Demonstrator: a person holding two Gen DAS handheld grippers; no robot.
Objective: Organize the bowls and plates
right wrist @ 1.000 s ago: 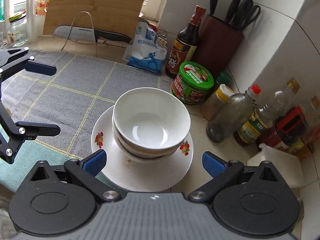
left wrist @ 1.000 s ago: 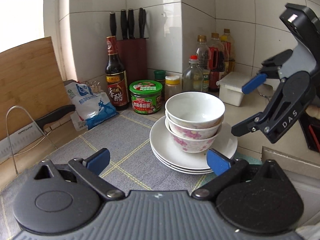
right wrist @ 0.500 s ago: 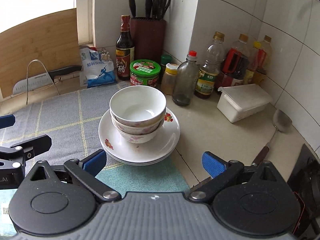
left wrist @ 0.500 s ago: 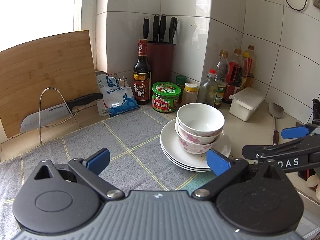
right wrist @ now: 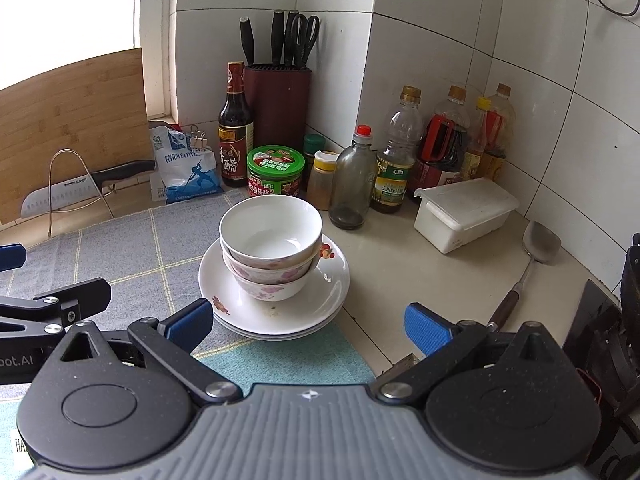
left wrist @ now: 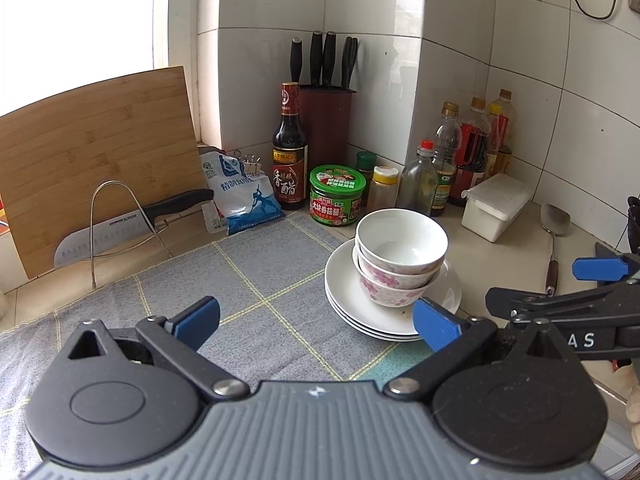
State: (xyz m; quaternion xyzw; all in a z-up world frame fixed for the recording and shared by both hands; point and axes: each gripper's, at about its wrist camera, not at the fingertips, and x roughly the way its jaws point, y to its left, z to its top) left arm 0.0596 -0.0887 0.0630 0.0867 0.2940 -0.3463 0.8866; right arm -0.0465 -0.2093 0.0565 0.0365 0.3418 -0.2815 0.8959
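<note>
Left wrist view looks across a grey woven mat with yellow grid lines (left wrist: 256, 280) spread over a beige stone counter (right wrist: 400, 272) in a white-tiled corner. Against the wall leans a large bamboo cutting board (left wrist: 96, 148), and before it a steel cleaver with a black handle (left wrist: 132, 220) rests in a bent wire stand. Both grippers hang above the counter's near edge, side by side: the left gripper (left wrist: 316, 322) spreads its blue-padded fingers wide with nothing between them, and the right gripper (right wrist: 308, 322) is equally agape and empty-handed. The task's crockery sits between and just ahead of them, at the mat's right edge: a stack of white shallow plates with small red flower prints (right wrist: 276, 316), and standing on the top plate, a nest of white bowls with pink blossom patterns (right wrist: 272, 252), the uppermost bowl plain white inside and empty. Behind the stack stand a dark red knife block holding black-handled knives (left wrist: 326, 120), a dark vinegar bottle with a red label (left wrist: 290, 156), a blue-and-white salt bag (left wrist: 244, 196), a green-lidded sauce jar (left wrist: 338, 196) and a row of oil and seasoning bottles (right wrist: 436, 148). Right of these lies a white lidded plastic box (right wrist: 464, 212), then a metal spatula with a wooden handle (right wrist: 528, 268).
</note>
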